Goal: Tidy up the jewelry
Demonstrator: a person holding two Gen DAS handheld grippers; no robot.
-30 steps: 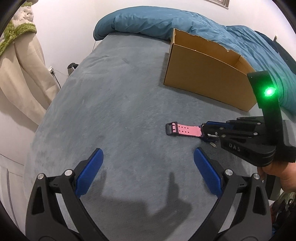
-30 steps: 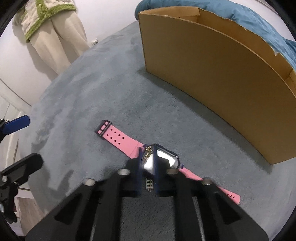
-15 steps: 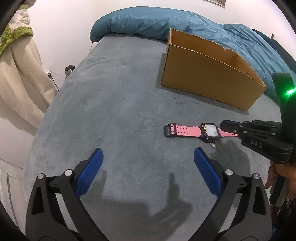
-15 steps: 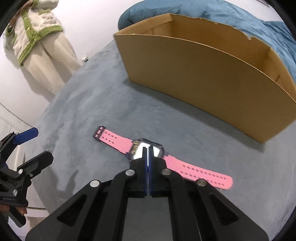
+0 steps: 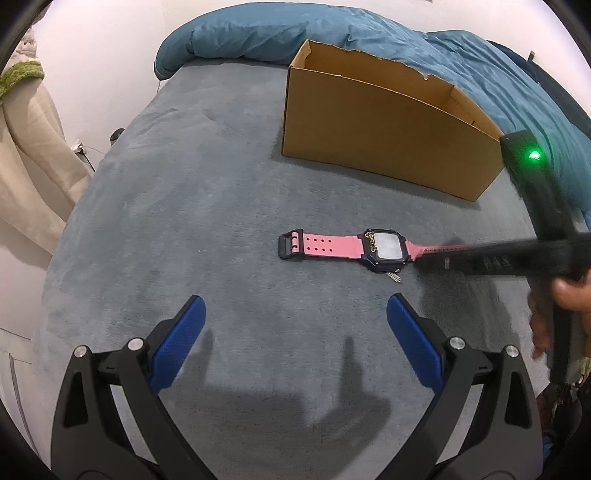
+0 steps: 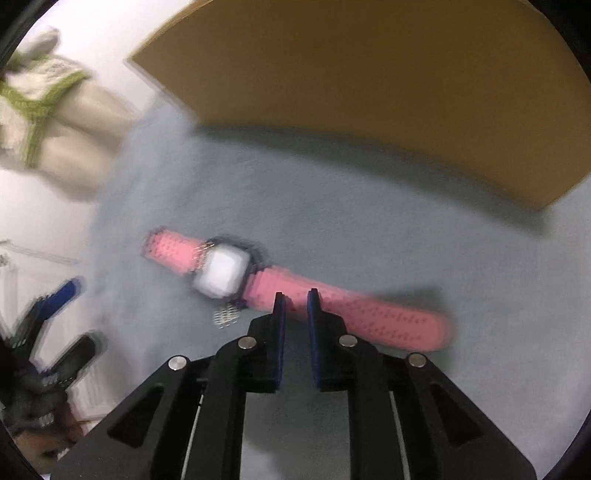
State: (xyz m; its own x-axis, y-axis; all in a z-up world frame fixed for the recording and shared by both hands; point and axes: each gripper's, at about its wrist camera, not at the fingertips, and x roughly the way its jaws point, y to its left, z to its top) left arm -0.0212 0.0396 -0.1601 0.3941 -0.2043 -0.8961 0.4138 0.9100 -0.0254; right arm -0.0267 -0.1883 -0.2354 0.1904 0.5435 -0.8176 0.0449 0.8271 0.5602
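Note:
A pink-strapped watch (image 5: 347, 246) with a dark square case lies flat on the grey blanket; a small gold chain (image 5: 394, 277) trails across and beside its case. The watch also shows, blurred, in the right wrist view (image 6: 288, 286). My right gripper (image 6: 294, 295) hovers over the watch's right strap with its jaws a narrow gap apart, holding nothing. In the left wrist view it (image 5: 424, 260) comes in from the right, blurred. My left gripper (image 5: 293, 312) is wide open and empty, nearer than the watch.
An open cardboard box (image 5: 388, 129) stands behind the watch, also seen in the right wrist view (image 6: 369, 92). A teal duvet (image 5: 332, 33) lies bunched at the far end. Beige and green clothes (image 5: 26, 140) hang at the left.
My right gripper has drawn back to the right off the watch case, and its jaws have parted slightly. The watch and chain now lie free on the blanket. The left gripper has stayed open.

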